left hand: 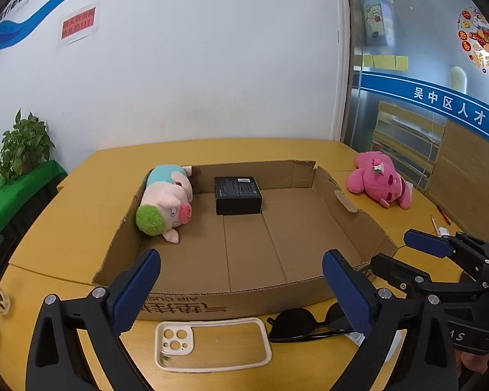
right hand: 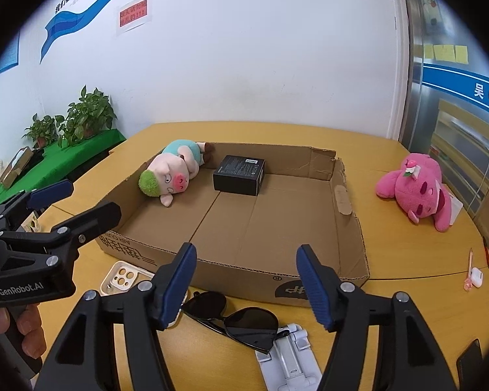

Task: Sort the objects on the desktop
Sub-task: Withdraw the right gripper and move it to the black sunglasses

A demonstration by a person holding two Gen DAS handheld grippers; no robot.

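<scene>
We see a shallow cardboard tray (left hand: 352, 215) on the yellow table (left hand: 81, 195), and inside it a pig plush with green hair (left hand: 166, 202) lying against the left wall and a black box (left hand: 238, 195) near the back. A pink plush bear (right hand: 417, 189) lies on the table well to the right of the tray. Only the right wrist view shows us the white folding phone stand (right hand: 290, 355) under one lens of the sunglasses (right hand: 231, 316), plus a small white earbud case (right hand: 476, 277) and a pen (right hand: 470, 260) at the far right. The left wrist view alone shows the whole cream phone case (left hand: 212, 345), lying flat just in front of the tray beside the sunglasses. Our left gripper (left hand: 241, 290) hangs above the phone case with its blue pads spread wide, holding nothing. Our right gripper (right hand: 246, 286) is likewise wide apart above the sunglasses, empty.
</scene>
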